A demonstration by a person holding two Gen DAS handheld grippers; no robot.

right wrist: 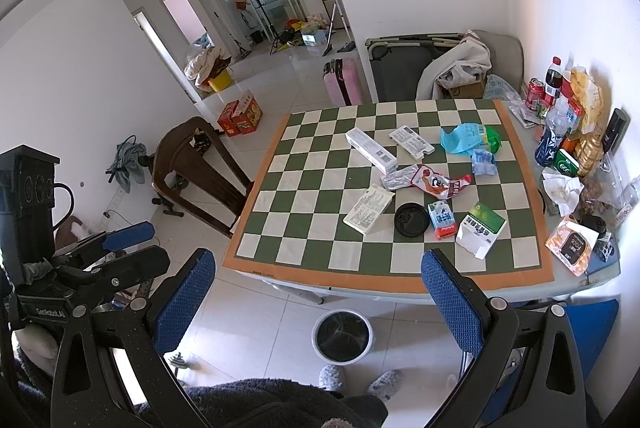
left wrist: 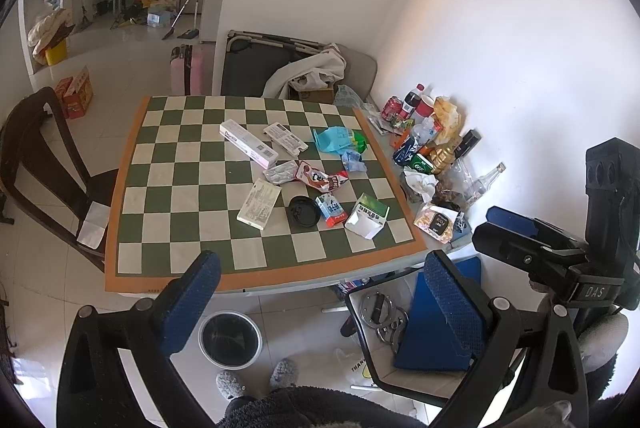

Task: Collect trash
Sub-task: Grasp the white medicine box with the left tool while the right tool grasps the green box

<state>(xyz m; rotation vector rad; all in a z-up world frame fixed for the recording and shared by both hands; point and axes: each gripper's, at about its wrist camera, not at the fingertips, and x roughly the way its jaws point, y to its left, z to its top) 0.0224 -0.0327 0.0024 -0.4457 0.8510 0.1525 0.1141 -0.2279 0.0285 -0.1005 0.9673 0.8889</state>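
Bright daylight, right wall [left wrist: 500,28] blown out, glare on floor tiles [right wrist: 288,76] upper left. Heavy fisheye bending, black vignette at corners. Focus sharp mid-frame, shadows soft.

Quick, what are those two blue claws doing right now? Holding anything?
Left gripper: open, holding nothing, above the floor short of the table.
Right gripper: open, holding nothing, above the bin.

a green-and-cream checkered cloth [right wrist: 320,228] with an orange border fills mid-frame. on it lie a black lid [right wrist: 411,220], a red-and-white wrapper [right wrist: 438,185], a light blue bag [right wrist: 464,138], a green-and-white carton [right wrist: 480,230] and white boxes [right wrist: 370,146]. lower centre, a white bin [right wrist: 343,337] holds a black liner. both grippers' pads [right wrist: 448,298] are blue and dimpled. a pink suitcase [right wrist: 344,80] stands in the upper middle.
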